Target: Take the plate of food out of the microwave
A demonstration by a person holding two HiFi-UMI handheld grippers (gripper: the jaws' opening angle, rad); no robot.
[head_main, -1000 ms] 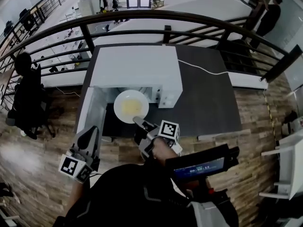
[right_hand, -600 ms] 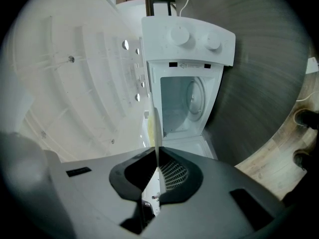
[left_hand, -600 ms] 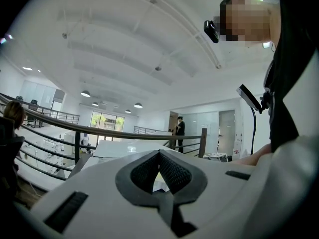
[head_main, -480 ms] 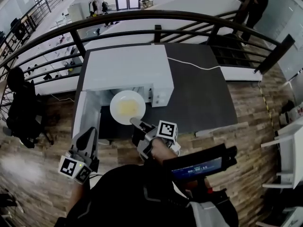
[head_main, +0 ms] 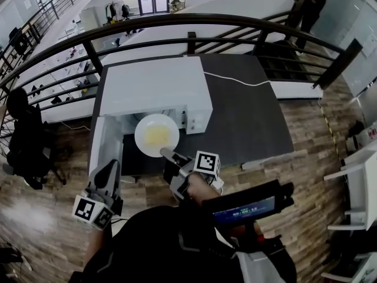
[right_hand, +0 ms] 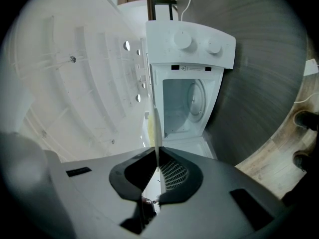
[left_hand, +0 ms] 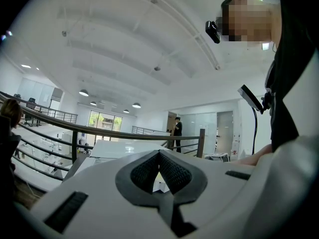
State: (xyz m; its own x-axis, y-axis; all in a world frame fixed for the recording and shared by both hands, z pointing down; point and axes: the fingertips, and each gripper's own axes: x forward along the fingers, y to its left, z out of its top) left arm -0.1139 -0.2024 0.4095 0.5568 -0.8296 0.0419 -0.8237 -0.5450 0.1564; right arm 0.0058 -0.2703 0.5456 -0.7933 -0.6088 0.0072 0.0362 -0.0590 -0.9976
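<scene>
Head view: the plate of food (head_main: pixel 156 135) hangs level just in front of the white microwave (head_main: pixel 154 87), at its open mouth and above the dark table (head_main: pixel 247 117). The right gripper (head_main: pixel 168 155) has it pinched by its near rim, so the whole dish reaches away from the jaws toward the oven. In the right gripper view the rim is a thin edge-on line clamped between narrow jaws, with the cavity (right_hand: pixel 187 103) beyond it bare. The open door (head_main: pixel 106 149) stands on the left, so free tabletop probably lies to the right. The left gripper (head_main: pixel 109 173) hangs low, well apart from the plate, jaws together on nothing.
</scene>
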